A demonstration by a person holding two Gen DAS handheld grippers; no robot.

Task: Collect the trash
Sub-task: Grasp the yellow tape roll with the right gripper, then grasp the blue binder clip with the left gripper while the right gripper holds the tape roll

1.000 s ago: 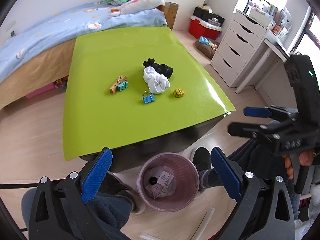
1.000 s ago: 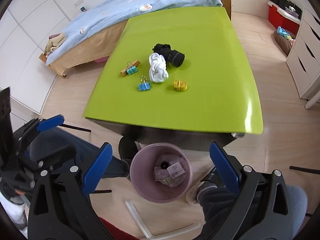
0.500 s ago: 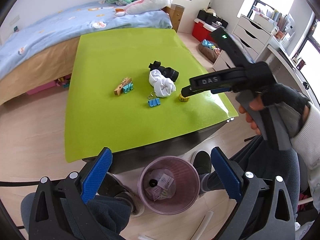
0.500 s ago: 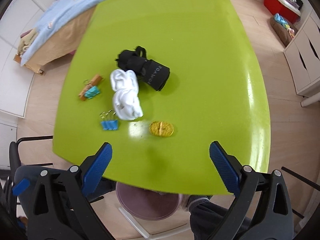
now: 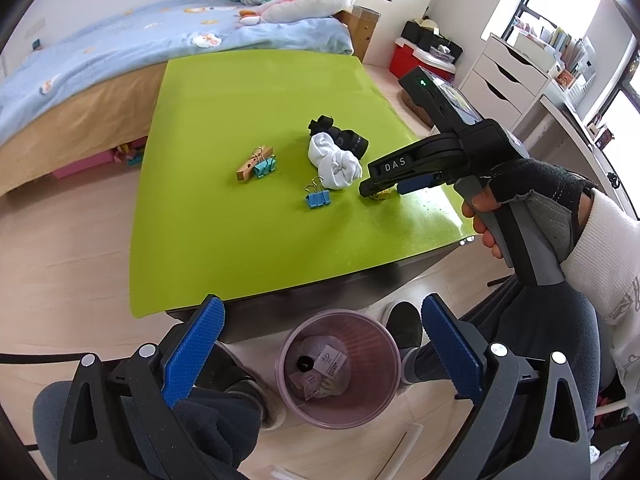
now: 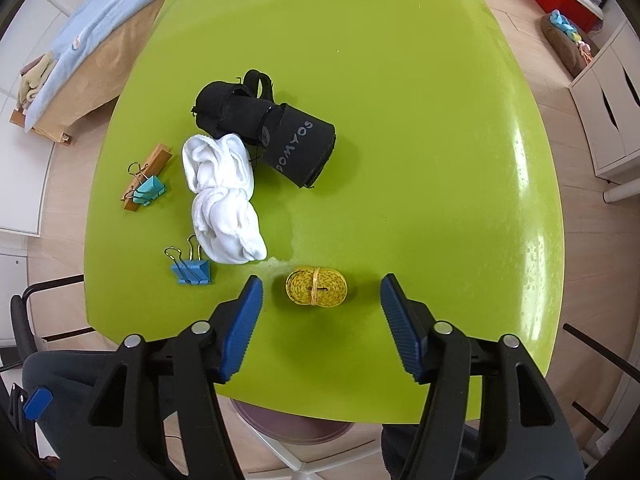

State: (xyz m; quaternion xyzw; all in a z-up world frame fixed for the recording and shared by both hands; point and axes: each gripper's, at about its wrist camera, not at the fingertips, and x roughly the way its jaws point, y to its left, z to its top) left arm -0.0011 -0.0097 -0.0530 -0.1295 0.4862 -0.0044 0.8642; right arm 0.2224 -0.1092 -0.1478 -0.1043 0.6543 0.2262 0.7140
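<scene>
Your right gripper (image 6: 322,300) gapes around the yellow tape coil (image 6: 316,291), lying left-right; only your left view shows the bin (image 5: 340,368), left gripper (image 5: 320,354) released.

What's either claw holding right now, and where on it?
Nothing. The right claw is open around the yellow rolled measuring tape, not touching it. The left claw is open above the pink plastic bin.
</scene>
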